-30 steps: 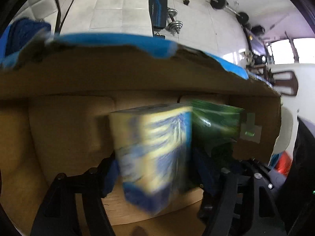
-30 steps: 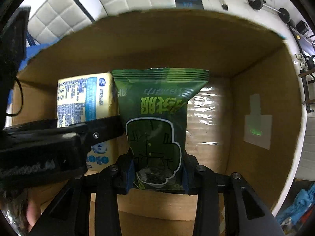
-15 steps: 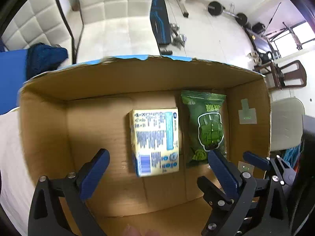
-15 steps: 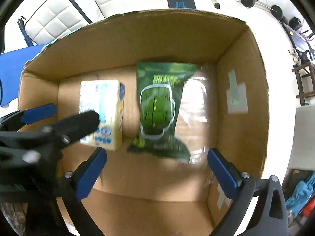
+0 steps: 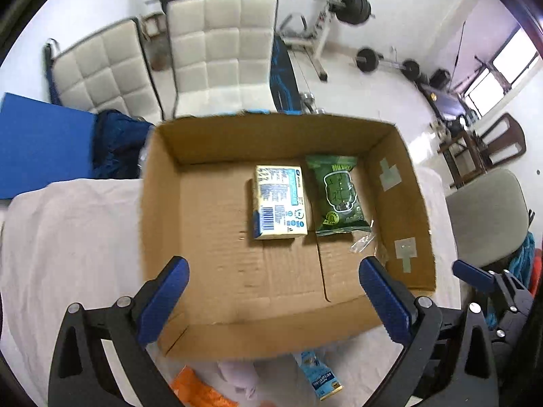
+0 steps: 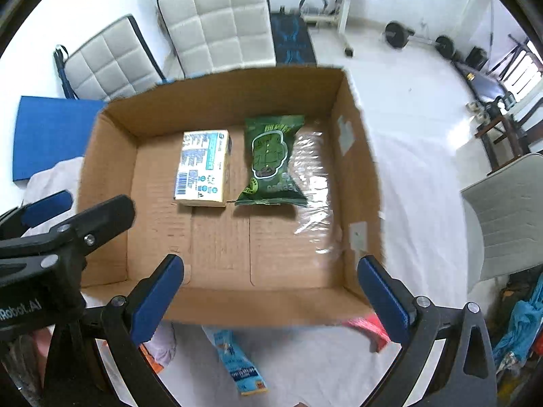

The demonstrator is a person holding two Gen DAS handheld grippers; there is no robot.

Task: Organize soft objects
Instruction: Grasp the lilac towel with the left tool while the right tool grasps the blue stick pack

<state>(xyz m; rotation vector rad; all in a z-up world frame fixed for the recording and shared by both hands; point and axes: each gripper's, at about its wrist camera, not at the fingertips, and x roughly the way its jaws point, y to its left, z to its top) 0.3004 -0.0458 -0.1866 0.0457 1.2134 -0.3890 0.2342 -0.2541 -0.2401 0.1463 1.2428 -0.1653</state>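
Note:
An open cardboard box (image 5: 217, 271) (image 6: 217, 247) stands on a white-clothed table. Inside it lie a yellow tissue pack (image 5: 279, 201) (image 6: 203, 168) and, to its right, a green snack bag (image 5: 339, 196) (image 6: 271, 159), side by side near the far wall. My left gripper (image 5: 274, 300) is open and empty above the box's near edge. My right gripper (image 6: 271, 296) is open and empty above the near wall. The left gripper also shows at the left of the right wrist view (image 6: 73, 224).
Loose packets lie on the cloth in front of the box: a blue one (image 5: 317, 376) (image 6: 239, 363), an orange one (image 5: 195, 386) and a red one (image 6: 368, 329). White padded chairs (image 5: 220, 54) and a blue mat (image 5: 40, 146) stand beyond the table.
Both grippers let go of their items in the box, opened and pulled back and up. The tissue pack and snack bag now lie flat on the box floor.

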